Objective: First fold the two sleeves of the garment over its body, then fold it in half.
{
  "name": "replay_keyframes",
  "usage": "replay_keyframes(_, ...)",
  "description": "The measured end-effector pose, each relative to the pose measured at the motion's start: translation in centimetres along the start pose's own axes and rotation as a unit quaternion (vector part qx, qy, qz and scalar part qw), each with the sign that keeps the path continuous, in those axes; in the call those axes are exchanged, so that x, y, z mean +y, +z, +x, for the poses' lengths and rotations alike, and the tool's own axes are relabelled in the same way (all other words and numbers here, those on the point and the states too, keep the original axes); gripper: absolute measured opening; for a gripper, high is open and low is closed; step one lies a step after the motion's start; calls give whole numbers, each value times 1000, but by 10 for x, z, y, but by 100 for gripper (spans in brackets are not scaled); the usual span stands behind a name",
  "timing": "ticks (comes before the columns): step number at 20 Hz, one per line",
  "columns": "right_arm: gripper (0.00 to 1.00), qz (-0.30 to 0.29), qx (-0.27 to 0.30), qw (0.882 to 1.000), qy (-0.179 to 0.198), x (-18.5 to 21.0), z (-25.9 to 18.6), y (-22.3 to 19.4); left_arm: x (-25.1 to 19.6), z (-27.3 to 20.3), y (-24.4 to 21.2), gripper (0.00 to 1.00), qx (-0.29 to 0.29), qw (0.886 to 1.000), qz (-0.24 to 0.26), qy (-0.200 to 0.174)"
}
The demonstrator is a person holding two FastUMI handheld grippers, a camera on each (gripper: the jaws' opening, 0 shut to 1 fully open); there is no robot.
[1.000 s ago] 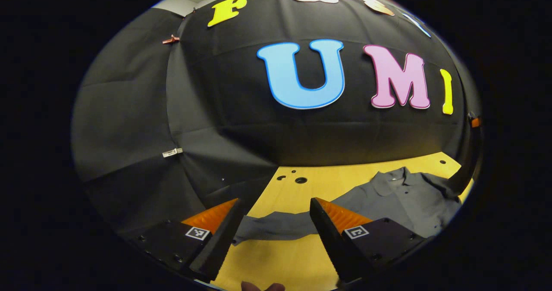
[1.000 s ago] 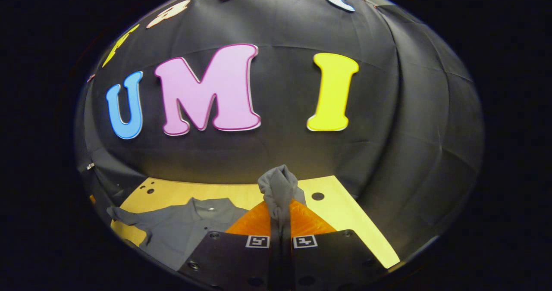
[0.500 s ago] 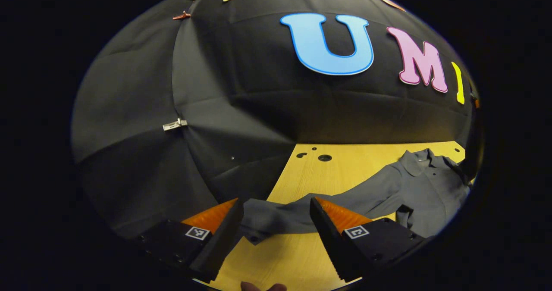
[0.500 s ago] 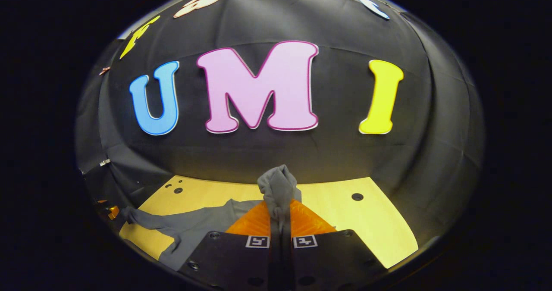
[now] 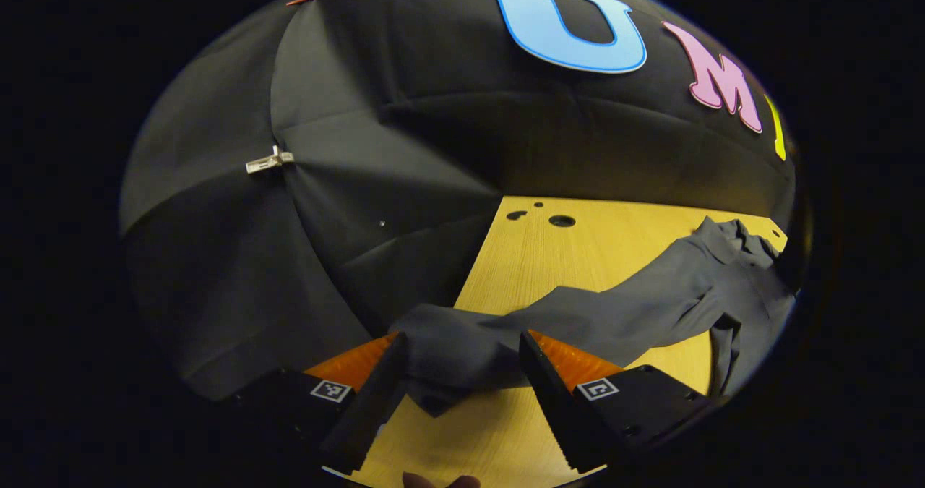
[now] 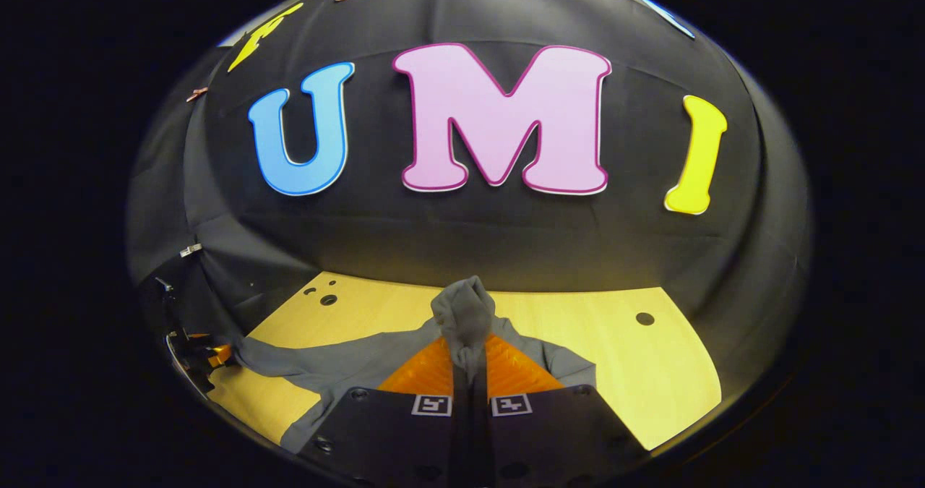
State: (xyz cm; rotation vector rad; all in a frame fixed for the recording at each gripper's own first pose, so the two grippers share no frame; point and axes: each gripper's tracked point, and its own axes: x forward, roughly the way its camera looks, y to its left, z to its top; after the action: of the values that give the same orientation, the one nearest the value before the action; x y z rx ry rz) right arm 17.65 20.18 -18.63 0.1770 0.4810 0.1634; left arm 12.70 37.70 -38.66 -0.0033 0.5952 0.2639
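Note:
A grey long-sleeved shirt (image 5: 694, 285) lies on the wooden table (image 5: 535, 264), its collar at the far right. One sleeve (image 5: 462, 358) stretches toward me, and its cuff end lies between the fingers of my left gripper (image 5: 460, 337), which stands open around it without pressing. In the right gripper view, my right gripper (image 6: 470, 350) is shut on a bunched end of the other sleeve (image 6: 466, 311), held up above the shirt's body (image 6: 340, 361). The fabric hides the fingertips.
Small round holes (image 5: 560, 220) mark the table's far left corner, and another hole (image 6: 644, 319) sits at the far right. Black cloth walls close in the table at the back and at both sides. Bare wood (image 6: 650, 379) lies right of the shirt.
My left gripper has come down and forward, so the sleeve's cuff now lies between its open fingers. My right gripper has carried its sleeve leftward over the shirt, still shut on it.

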Motion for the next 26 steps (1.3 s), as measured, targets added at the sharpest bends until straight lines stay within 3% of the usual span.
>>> replay_keyframes(12,5,5,52,998,36,64,34,-57,-5,33,-44,98,61,998,-22,1)
replay_keyframes(14,5,-1,64,997,44,74,39,-72,-11,32,-43,92,60,998,-25,-10)
replay_keyframes(16,5,-5,76,996,53,85,43,-87,-16,32,-40,76,60,998,-17,-18)
replay_keyframes(19,5,-8,91,994,67,100,50,-107,-21,25,-28,19,48,998,-11,-26)
replay_keyframes(22,5,-6,109,991,83,114,55,-132,-20,11,-10,12,25,999,-23,-23)
replay_keyframes(26,5,-10,131,987,93,129,64,-166,-24,-23,30,11,-22,999,-17,-30)
